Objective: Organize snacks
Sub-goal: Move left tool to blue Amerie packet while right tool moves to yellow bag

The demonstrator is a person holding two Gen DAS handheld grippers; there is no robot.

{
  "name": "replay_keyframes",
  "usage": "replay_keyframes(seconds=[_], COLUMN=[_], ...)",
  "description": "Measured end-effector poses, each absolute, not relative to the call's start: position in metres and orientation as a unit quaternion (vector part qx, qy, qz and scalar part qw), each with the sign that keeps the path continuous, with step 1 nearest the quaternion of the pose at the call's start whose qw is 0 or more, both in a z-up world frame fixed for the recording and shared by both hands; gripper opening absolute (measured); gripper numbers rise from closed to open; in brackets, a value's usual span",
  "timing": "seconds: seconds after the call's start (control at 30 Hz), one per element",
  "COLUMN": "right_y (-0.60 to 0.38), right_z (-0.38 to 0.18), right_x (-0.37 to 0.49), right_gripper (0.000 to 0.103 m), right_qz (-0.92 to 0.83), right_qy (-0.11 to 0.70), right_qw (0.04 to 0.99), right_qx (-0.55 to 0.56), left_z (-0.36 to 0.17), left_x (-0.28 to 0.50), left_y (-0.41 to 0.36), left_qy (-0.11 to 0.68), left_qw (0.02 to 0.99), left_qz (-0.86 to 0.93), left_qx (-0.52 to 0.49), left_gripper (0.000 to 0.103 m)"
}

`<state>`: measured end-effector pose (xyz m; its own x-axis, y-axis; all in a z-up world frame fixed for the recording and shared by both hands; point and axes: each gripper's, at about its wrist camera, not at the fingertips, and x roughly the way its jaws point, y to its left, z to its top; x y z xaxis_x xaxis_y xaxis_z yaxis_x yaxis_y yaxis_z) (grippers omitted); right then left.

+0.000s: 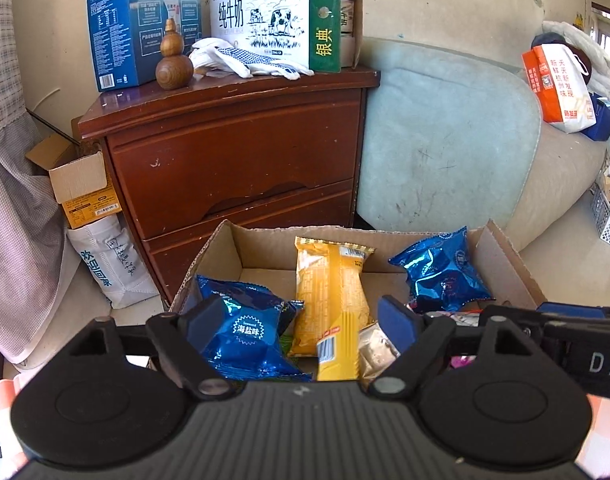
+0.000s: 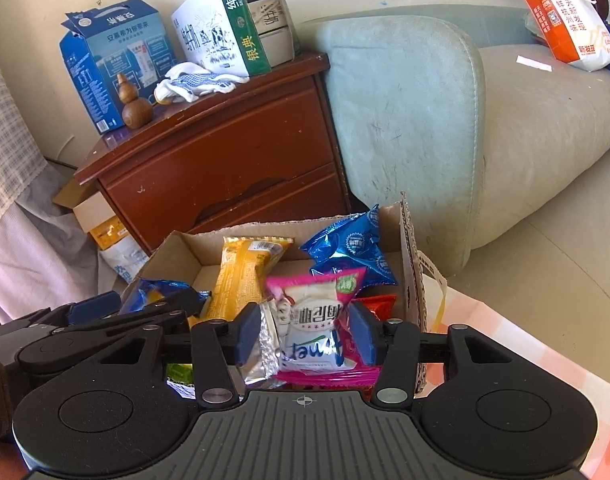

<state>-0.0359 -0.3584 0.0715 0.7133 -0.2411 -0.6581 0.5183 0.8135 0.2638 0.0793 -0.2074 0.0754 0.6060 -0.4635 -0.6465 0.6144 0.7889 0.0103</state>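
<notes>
A shiny blue foil snack packet with a white starburst seal (image 1: 245, 336) is glinting in the brown corrugated cardboard box (image 1: 501, 256), beside a yellow-orange wrapped bar printed with fine white text (image 1: 333, 280) and a second crinkled blue foil packet (image 1: 441, 268). A pink-edged white packet with black lettering and a green badge (image 2: 317, 320) is showing between the dark blue pads (image 2: 250, 332) of the black tongs. Behind, a glossy reddish-brown wooden cabinet (image 1: 233, 152) is carrying a blue printed carton (image 1: 141, 20), a white milk carton with black cow drawing and green side (image 1: 273, 16), a brown wooden gourd (image 1: 174, 60) and white gloves dotted blue (image 1: 245, 60). A pale teal sofa arm (image 1: 445, 140) is looking scuffed with dark marks.
</notes>
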Motion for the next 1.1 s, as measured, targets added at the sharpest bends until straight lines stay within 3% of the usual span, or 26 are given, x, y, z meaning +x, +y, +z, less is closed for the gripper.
replay_keyframes(seconds=[0.47, 1.1], right_y=[-0.341, -0.328], right_z=[0.086, 0.068], right_x=[-0.053, -0.077], right_gripper=[0.061, 0.067], right_qz=[-0.157, -0.114], right_qy=[0.333, 0.411], right_qw=[0.911, 0.89], right_qx=[0.184, 0.159], left_z=[0.089, 0.067], left_x=[0.073, 0.02], left_y=[-0.163, -0.127], left_qy=[0.338, 0.387], left_qw=[0.894, 0.865], left_qz=[-0.271, -0.285], left_qx=[0.115, 0.148], left_gripper=[0.087, 0.087])
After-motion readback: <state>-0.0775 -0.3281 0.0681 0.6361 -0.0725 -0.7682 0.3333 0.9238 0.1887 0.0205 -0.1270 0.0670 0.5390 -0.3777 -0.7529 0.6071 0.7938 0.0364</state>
